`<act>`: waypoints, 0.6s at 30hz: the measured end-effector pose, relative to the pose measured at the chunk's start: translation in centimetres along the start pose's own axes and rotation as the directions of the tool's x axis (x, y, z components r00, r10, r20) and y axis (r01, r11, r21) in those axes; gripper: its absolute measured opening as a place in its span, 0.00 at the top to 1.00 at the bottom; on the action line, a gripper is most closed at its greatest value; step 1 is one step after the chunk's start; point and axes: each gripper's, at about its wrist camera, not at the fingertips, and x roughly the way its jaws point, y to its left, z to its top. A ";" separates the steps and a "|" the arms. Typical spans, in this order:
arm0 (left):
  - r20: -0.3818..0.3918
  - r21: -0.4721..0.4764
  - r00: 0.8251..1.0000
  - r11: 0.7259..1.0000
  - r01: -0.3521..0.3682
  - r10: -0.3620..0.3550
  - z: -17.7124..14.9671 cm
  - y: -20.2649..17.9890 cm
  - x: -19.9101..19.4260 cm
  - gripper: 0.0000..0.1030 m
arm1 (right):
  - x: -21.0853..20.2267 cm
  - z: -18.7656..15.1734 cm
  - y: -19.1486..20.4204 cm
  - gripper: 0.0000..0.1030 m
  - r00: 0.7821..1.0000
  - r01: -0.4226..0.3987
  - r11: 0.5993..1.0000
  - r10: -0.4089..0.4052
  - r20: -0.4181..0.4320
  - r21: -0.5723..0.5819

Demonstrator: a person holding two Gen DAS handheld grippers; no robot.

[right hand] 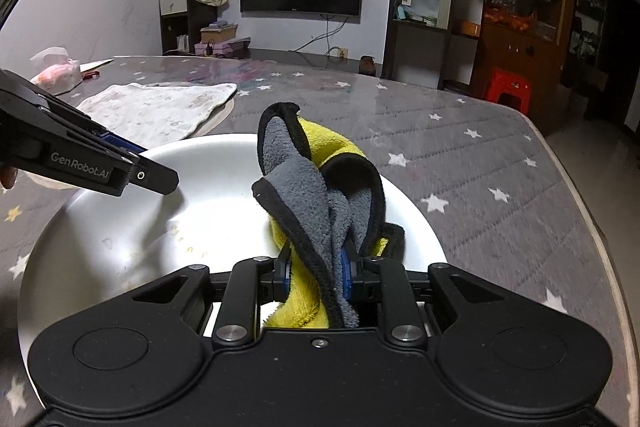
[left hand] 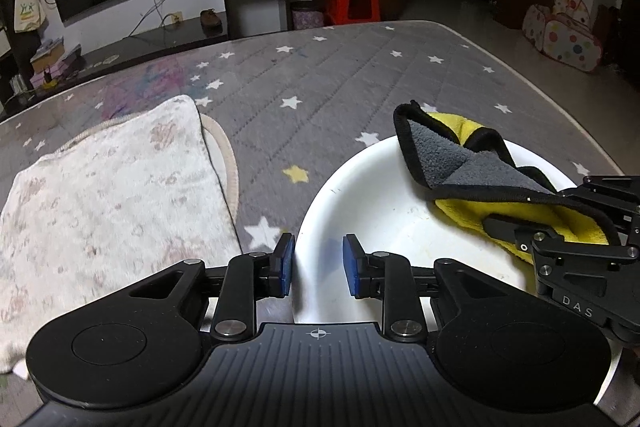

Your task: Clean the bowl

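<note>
The right gripper (right hand: pixel 316 277), nearest, pinches a bunched yellow-and-grey cloth (right hand: pixel 320 195) between its blue pads, holding it down inside the white bowl (right hand: pixel 120 227), apparently for wiping; faint specks mark the bowl floor. The left gripper (left hand: pixel 319 263) straddles the bowl's near rim, fingers parted around it, seemingly to steady it. Beyond lies a pale towel (left hand: pixel 100 195) on the starred table (left hand: pixel 320 75).

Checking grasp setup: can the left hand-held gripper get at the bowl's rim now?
Probably yes. The left hand-held gripper is open, its pads astride the white bowl rim, nothing between.
</note>
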 end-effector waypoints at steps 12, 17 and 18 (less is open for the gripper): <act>-0.006 -0.010 1.000 1.000 -0.021 0.021 3.3 2.8 3.4 0.72 | 4.2 2.9 -0.1 0.76 1.000 -0.004 1.000 0.004 -0.002 -0.020; -0.011 -0.024 0.999 0.999 -0.041 0.041 4.3 3.9 4.5 0.72 | 5.9 3.9 -0.1 0.76 1.000 -0.013 0.999 0.013 0.000 -0.033; -0.014 -0.030 0.999 0.999 -0.041 0.041 4.5 4.1 4.6 0.72 | 6.1 4.1 0.0 0.76 1.000 -0.014 0.999 0.014 -0.001 -0.036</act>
